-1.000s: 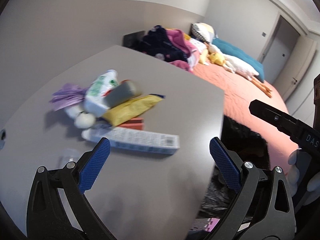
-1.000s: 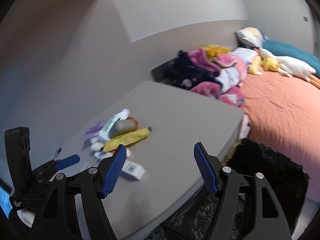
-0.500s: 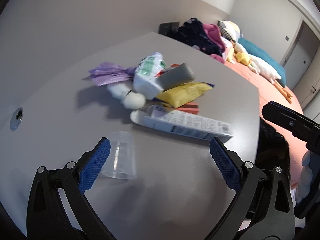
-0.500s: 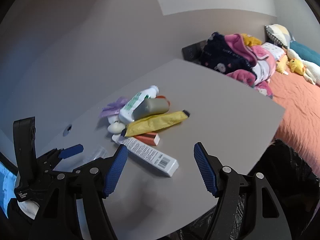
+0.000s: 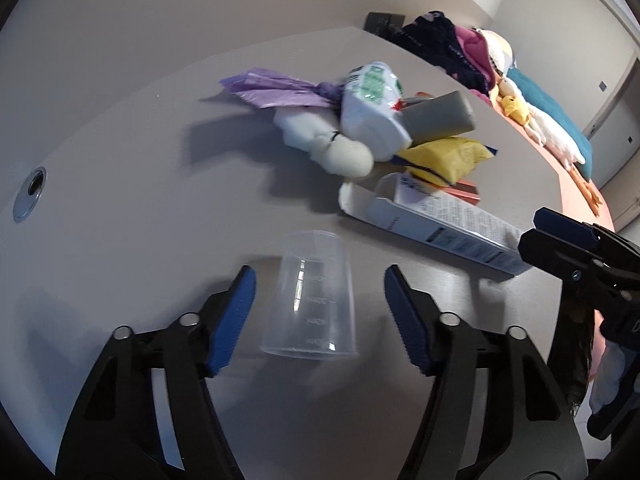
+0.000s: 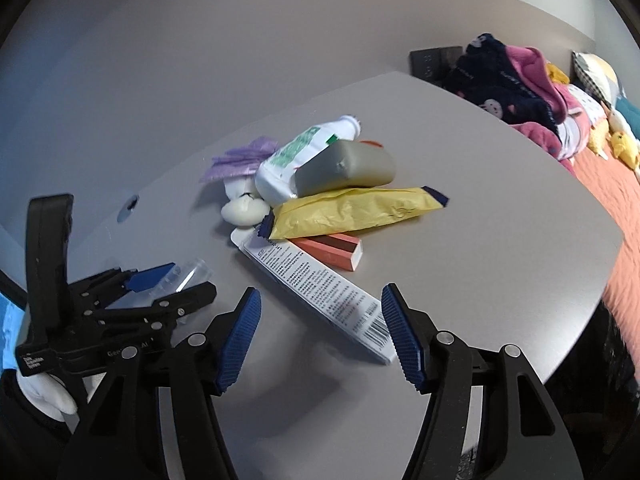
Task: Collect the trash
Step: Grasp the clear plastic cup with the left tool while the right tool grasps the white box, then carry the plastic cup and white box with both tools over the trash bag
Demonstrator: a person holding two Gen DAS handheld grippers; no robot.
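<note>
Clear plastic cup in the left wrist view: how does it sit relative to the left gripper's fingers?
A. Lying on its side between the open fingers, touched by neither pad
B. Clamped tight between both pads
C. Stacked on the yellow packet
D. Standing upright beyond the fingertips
A: the clear plastic cup lies on its side on the grey table, inside the left gripper, with a gap visible to each blue pad.

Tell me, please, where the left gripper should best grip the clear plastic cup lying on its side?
Probably across its side walls near mid-length: the clear plastic cup lies lengthwise between the open left gripper pads, and its thin wall suggests a gentle squeeze.
</note>
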